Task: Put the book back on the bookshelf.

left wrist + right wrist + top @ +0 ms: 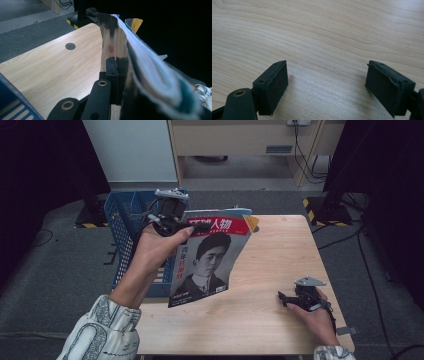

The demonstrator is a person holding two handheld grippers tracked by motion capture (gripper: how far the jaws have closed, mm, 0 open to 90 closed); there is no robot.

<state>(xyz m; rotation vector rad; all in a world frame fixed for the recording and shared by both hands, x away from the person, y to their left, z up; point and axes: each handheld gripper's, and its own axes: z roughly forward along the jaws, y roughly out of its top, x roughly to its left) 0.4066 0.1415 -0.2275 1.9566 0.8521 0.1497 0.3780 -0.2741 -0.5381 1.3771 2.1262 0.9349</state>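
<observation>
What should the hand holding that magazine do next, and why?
Probably swing the magazine left over the blue basket and lower it in. The left gripper clamps its top edge, it hangs clear of the table, and the basket stands just beside.

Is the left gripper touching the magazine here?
Touching. In the left gripper view, the left gripper has its jaws clamped on the magazine edge; the high view shows it lifted.

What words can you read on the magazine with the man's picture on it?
"人物": large white characters on the red band at the top of the glossy portrait-cover magazine that the left tool grips by its top edge; the characters to their left are hidden behind the tool.
Red column of characters beside the portrait: too blurred to read.
Small print at the cover's bottom left: too small to read.
Left gripper view: cover seen edge-on, nothing readable.
</observation>
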